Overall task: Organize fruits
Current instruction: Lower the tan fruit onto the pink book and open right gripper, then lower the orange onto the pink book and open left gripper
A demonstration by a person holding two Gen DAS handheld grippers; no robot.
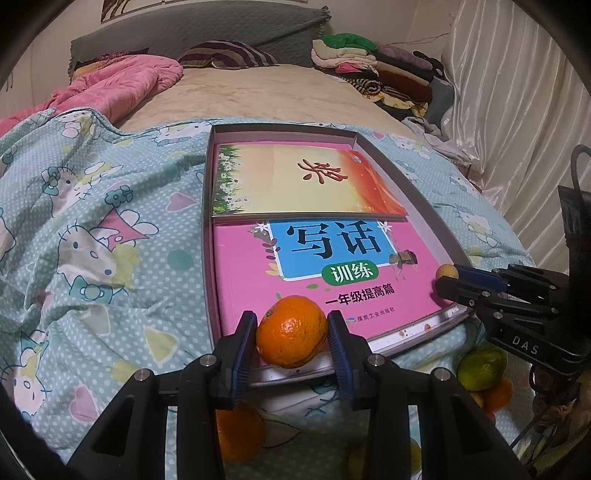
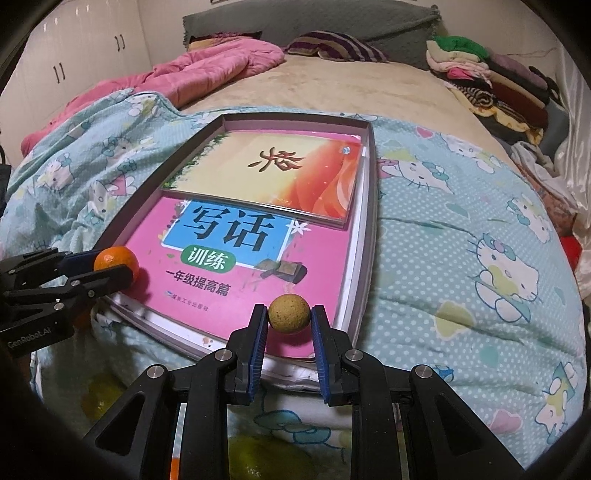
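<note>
The left hand-held gripper [image 1: 291, 332] is closed on an orange [image 1: 291, 330] over the near edge of the pink book [image 1: 251, 266] in the tray [image 1: 207, 221]. The right hand-held gripper [image 2: 289, 325] pinches a small brown fruit [image 2: 289, 314] above the same book. Both fruits are round, so if released here they may roll off onto the bed [image 2: 461, 277].

Bed [image 1: 258, 96] with grey headboard [image 1: 207, 33], white wardrobe [image 2: 74, 62] (left), satin curtain [image 1: 517, 110] right.

You've got a glossy orange [image 1: 291, 331] pinched over the tray's [image 1: 208, 236] near edge, and a small speckled tan fruit [image 2: 289, 309] (round, dull-skinned) clamped over the pink book [image 2: 317, 258].
</note>
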